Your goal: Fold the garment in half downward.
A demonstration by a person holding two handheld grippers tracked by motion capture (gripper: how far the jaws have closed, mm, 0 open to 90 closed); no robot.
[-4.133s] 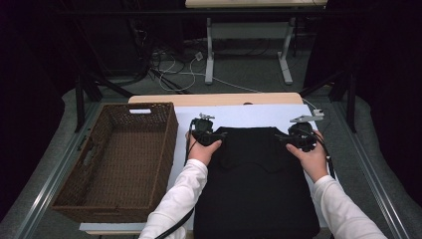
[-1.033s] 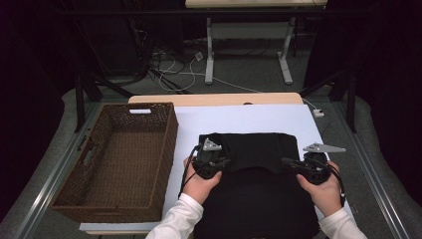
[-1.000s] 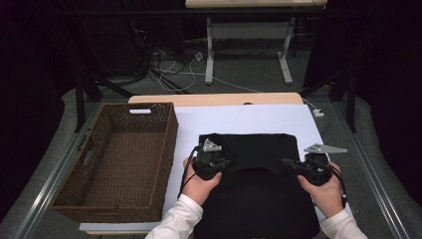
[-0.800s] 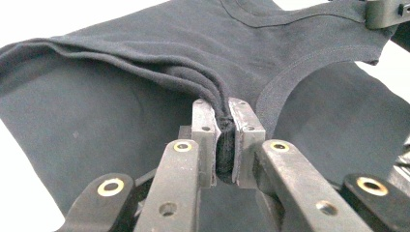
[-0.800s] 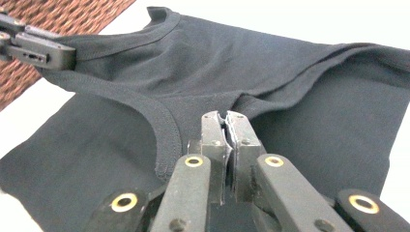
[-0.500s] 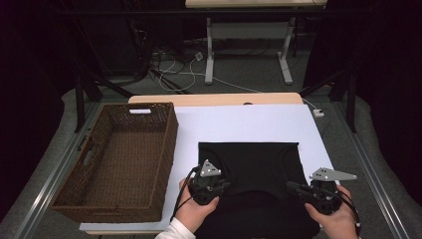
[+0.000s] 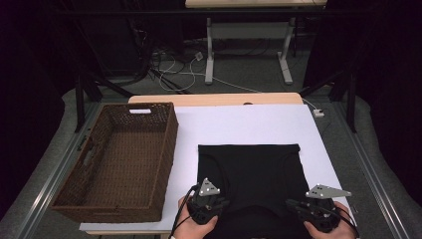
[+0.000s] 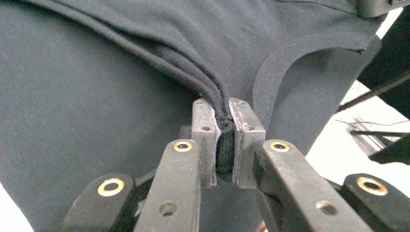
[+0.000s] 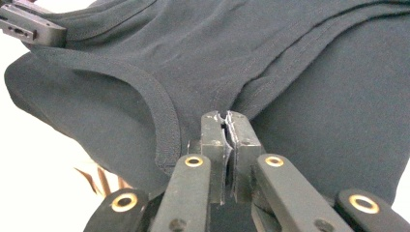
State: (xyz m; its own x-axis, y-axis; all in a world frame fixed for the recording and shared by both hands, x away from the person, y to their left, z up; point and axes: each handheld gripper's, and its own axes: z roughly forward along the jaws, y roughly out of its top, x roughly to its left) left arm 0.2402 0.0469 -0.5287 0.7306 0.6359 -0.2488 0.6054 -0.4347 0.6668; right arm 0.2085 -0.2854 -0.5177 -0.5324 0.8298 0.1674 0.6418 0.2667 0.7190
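The left gripper point(image 8: 223, 126) is clamped on a bunched fold of the black garment point(image 8: 96, 96), the cloth pinched between its jaws. The right gripper point(image 9: 225, 126) likewise pinches a thin fold of the same garment. In the high view both grippers sit at the near edge of the tabletop point(image 7: 249, 124), holding the garment's near end; the garment lies folded on the white surface. A brown wicker basket point(image 7: 166, 149) stands just beside it, to the left.
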